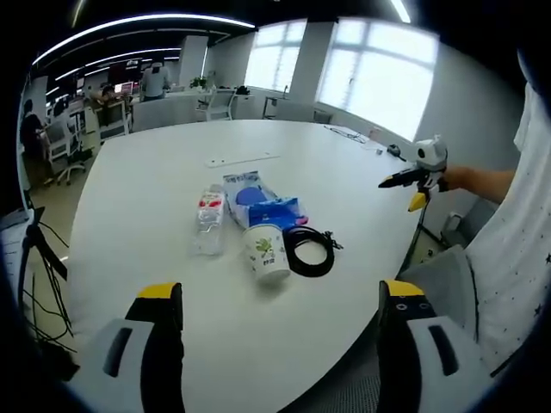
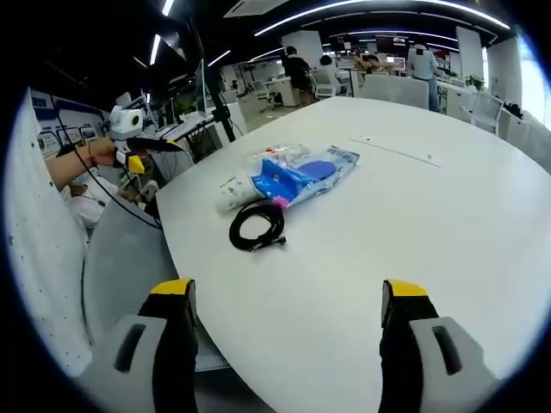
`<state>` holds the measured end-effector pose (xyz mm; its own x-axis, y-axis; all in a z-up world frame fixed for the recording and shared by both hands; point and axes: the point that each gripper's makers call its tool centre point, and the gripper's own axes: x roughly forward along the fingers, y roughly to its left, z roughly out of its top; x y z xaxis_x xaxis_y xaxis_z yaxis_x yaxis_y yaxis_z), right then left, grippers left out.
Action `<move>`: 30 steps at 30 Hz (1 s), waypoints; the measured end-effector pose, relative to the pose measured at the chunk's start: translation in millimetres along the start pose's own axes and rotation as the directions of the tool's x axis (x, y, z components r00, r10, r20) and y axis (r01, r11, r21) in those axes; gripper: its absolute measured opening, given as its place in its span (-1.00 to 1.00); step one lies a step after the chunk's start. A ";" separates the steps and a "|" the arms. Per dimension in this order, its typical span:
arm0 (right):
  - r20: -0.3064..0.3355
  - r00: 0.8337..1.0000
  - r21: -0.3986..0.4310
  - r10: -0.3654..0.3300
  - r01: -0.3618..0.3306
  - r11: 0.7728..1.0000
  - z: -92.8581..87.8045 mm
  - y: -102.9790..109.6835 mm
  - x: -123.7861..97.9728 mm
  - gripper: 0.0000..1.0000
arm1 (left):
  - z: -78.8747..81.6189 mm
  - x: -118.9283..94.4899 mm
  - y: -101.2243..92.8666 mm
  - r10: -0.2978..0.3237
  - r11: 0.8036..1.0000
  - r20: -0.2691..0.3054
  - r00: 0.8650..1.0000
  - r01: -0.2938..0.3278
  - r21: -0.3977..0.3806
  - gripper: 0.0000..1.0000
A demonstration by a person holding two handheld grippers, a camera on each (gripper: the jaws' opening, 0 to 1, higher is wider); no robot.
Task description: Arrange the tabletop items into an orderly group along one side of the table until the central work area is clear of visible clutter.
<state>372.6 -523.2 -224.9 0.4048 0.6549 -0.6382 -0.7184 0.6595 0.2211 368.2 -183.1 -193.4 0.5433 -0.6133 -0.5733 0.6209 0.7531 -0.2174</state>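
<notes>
Inspector A: Status of tools? 
Inspector B: Left gripper [image 1: 280, 314] jaws stand wide apart, holding nothing, above the near table [image 1: 155, 198] edge. Right gripper [image 2: 288, 310] likewise spread and empty.

Inspector A: Location of items, taking the paper cup [image 1: 266, 252] as reference? 
Inspector B: The cup lies tipped on its side. The coiled black cable [image 1: 309, 249] touches it on one side; the clear bottle [image 1: 209, 220] lies just beside it on the other. The blue packet [image 1: 258, 200] sits just behind the cup. A flat white strip [image 1: 242, 159] lies well beyond.

Inspector A: Recommended handling? 
Inspector B: My judgement: stand the cup first, gripping its wall gently to avoid crushing, then draw neighbours toward one edge
</notes>
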 end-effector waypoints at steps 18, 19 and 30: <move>-0.007 1.000 0.000 -0.004 0.004 1.000 2.8 -5.9 3.5 0.78 | 1.9 7.0 7.1 -0.009 1.000 -0.005 1.000 0.009 0.000 0.93; -0.006 1.000 0.001 -0.005 0.005 1.000 3.4 -6.4 3.7 0.78 | 2.2 7.8 7.8 -0.011 1.000 -0.005 1.000 0.011 -0.001 0.92; 0.000 1.000 0.006 -0.008 0.008 1.000 10.1 -10.1 8.3 0.76 | 8.3 12.9 13.4 -0.014 1.000 -0.005 1.000 0.014 0.006 0.92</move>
<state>388.9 -520.8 -225.0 0.4111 0.6495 -0.6397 -0.7117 0.6671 0.2200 388.2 -183.0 -197.2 0.5317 -0.6229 -0.5739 0.6321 0.7428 -0.2206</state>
